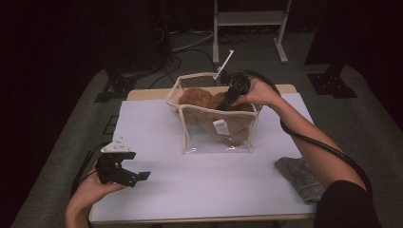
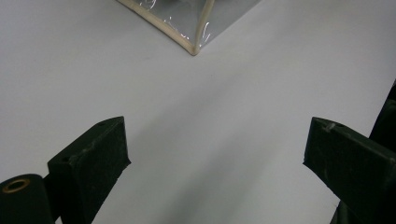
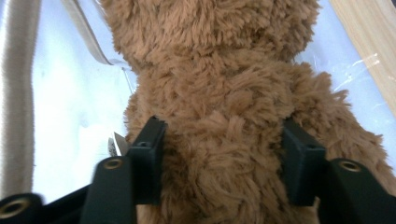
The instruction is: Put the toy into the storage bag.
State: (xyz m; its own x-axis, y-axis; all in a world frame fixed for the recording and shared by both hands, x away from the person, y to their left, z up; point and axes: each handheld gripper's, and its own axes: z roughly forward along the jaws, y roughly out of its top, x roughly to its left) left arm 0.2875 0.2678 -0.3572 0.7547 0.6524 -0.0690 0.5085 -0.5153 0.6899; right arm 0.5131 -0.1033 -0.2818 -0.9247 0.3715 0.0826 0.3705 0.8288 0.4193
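Brown, shaggy plush — the soft toy bear (image 3: 224,116) sat right up against the lens in the right gripper view, its fur bulging between the right tool (image 3: 224,163). Both black jaws lay along the bear's flanks, touching the fur on either side; whether they actually pressed on it I could not tell. From the high view the right tool (image 1: 234,95) reached down into the open top of the clear plastic pouch with cream piping (image 1: 216,128), and the bear (image 1: 209,102) lay inside that pouch, a white label showing through the front wall. The pouch stood upright on the white-topped desk (image 1: 190,185), toward its far side, near the middle.

Down at the near left corner the left tool (image 1: 135,176) hovered low over the desk, well apart from the pouch — its jaws stood wide with nothing between them. In the left gripper view, bare white desk lay between the pads, and a bottom corner of the pouch (image 2: 191,28) showed farther off.

A grey folded cloth (image 1: 299,175) rested at the right edge of the desk.
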